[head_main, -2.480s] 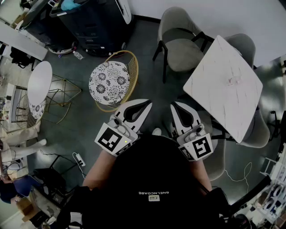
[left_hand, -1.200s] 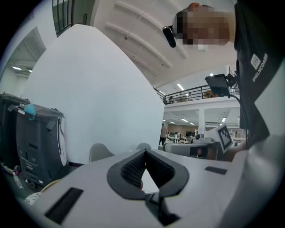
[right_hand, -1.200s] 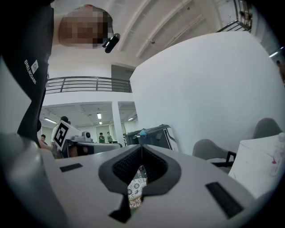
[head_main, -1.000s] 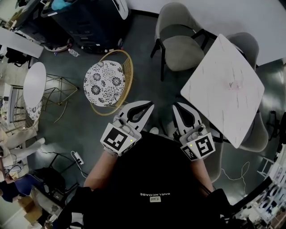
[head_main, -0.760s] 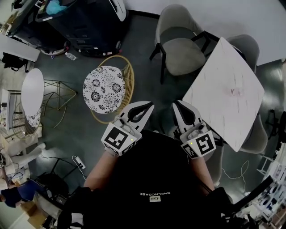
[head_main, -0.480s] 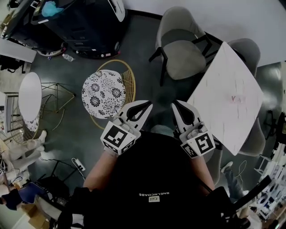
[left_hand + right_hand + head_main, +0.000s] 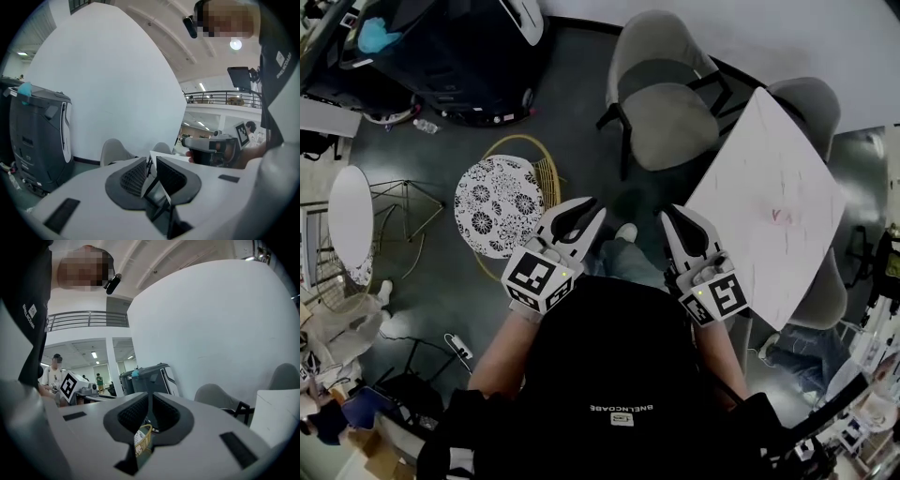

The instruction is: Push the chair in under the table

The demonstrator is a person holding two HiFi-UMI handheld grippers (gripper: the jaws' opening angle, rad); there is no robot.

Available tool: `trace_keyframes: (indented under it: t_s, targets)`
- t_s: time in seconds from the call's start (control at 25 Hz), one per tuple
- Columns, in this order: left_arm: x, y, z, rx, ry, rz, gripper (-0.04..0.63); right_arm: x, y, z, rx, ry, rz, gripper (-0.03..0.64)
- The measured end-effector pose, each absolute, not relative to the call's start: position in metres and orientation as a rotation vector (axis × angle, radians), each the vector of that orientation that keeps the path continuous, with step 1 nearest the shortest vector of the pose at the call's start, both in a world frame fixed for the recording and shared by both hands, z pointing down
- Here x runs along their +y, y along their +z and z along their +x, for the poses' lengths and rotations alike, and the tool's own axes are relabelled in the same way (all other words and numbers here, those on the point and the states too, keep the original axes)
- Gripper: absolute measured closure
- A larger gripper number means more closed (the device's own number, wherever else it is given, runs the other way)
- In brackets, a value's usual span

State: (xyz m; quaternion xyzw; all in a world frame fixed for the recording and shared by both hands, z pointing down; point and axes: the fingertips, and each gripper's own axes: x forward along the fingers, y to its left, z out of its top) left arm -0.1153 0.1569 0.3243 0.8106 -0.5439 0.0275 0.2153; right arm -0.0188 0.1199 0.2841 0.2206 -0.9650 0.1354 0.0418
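A grey padded chair [image 7: 661, 108] with black legs stands pulled out from the far left corner of the white marble table [image 7: 769, 202]. Both grippers are held out level at chest height, short of the chair and touching nothing. My left gripper [image 7: 596, 210] has its jaws opening, a narrow gap shows between the pads [image 7: 136, 176] and nothing lies in it. In the left gripper view the chair [image 7: 114, 151] and table edge [image 7: 165, 158] lie ahead. My right gripper [image 7: 667, 215] is shut and empty. The right gripper view shows the chair [image 7: 213, 397] and table [image 7: 276, 413] at right.
A round flower-patterned stool [image 7: 497, 192] in a gold wire frame stands left of my path. A large dark machine [image 7: 459, 47] sits far left. Two more grey chairs [image 7: 811, 103] are tucked at the table. My shoe [image 7: 625, 232] shows on the dark floor.
I have walked forward: the chair and table have come closer and both grippers have advanced toward them. The left jaws have parted a little.
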Motion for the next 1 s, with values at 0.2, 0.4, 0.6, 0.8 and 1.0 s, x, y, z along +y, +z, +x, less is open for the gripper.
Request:
trace_keyframes:
  t_s: [0.2,0.4,0.6,0.8,1.0]
  targets:
    - [0.106,0.34,-0.1,-1.541,0.099,2.167,0.503,0.076,0.296,0.015,-2.929,0.435,0.689,0.6]
    - [0.065,0.364,-0.091,-1.549,0.122,2.102,0.462,0.04,0.315,0.035,-2.891,0.451,0.703,0.599]
    - [0.036,0.411,-0.102,-1.523,0.138,2.012,0.417,0.027,0.333,0.036,-2.841,0.5,0.719,0.598]
    - [-0.003,0.461,-0.119,-1.497,0.155,1.927,0.379,0.011,0.344,0.025,-2.799,0.49,0.722,0.598]
    - [-0.045,0.513,-0.137,-1.481,0.203,1.842,0.359,-0.012,0.358,0.017,-2.761,0.523,0.742,0.598]
